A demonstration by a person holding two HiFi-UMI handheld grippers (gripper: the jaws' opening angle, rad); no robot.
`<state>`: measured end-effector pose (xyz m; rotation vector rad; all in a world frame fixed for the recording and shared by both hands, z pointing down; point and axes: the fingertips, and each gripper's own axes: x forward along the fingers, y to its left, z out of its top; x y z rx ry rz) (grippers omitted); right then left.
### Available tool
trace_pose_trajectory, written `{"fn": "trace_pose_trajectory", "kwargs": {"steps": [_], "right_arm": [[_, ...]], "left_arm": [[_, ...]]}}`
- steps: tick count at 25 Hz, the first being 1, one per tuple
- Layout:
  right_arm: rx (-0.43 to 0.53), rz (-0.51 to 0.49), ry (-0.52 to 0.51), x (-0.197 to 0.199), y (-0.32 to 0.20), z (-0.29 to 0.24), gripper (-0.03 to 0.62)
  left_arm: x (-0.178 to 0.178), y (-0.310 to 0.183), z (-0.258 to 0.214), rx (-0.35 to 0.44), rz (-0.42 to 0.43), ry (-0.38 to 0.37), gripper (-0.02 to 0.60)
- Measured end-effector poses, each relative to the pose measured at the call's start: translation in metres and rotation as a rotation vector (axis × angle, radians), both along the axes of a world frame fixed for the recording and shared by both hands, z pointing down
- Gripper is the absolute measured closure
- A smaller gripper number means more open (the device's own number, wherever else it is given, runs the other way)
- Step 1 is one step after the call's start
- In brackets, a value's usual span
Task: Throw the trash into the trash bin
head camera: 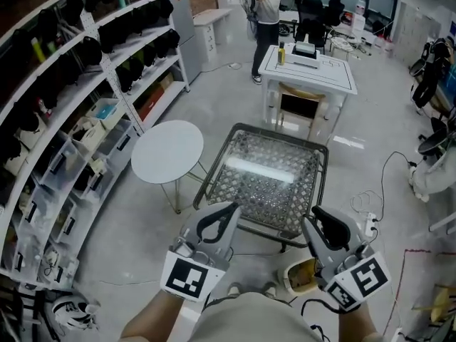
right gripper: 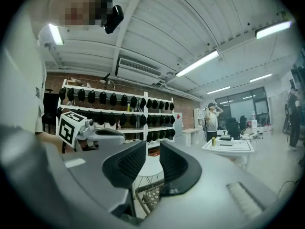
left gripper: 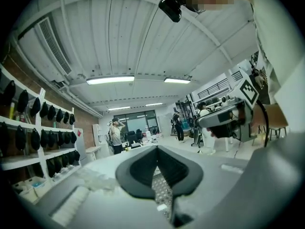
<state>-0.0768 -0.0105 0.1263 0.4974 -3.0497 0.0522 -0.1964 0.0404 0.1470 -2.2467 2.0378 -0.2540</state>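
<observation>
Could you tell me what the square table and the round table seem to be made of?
Square table: probably patterned glass, glossy, since it reflects a ceiling light; the dark frame looks like metal. Round table: matte white top, material unclear, on thin legs.

Two tongs are being counted: left tongs (head camera: 216,221), right tongs (head camera: 329,228). Three counters are being entered: one round white counter (head camera: 167,152), one glass-topped counter (head camera: 267,173), one square white counter (head camera: 335,73). One yellow bottle (head camera: 281,52) is being logged on the square white counter. One person (head camera: 267,20) is being recorded beside it. One shelf rack (head camera: 71,84) is being listed; the dark items on it are being left uncounted, too many to tell.
</observation>
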Motion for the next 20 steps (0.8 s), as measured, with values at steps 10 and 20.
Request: {"fn": "trace_pose_trajectory", "kwargs": {"steps": [10, 20], "right_arm": [[0.122, -0.032, -0.060, -0.023, 0.009, -0.036, 0.591], [0.157, -0.079, -0.039, -0.030, 0.016, -0.033, 0.591]], "left_arm": [[-0.026, 0.016, -0.023, 0.028, -0.055, 0.031, 0.578], [-0.026, 0.015, -0.021, 0.037, -0.059, 0.044, 0.578]]}}
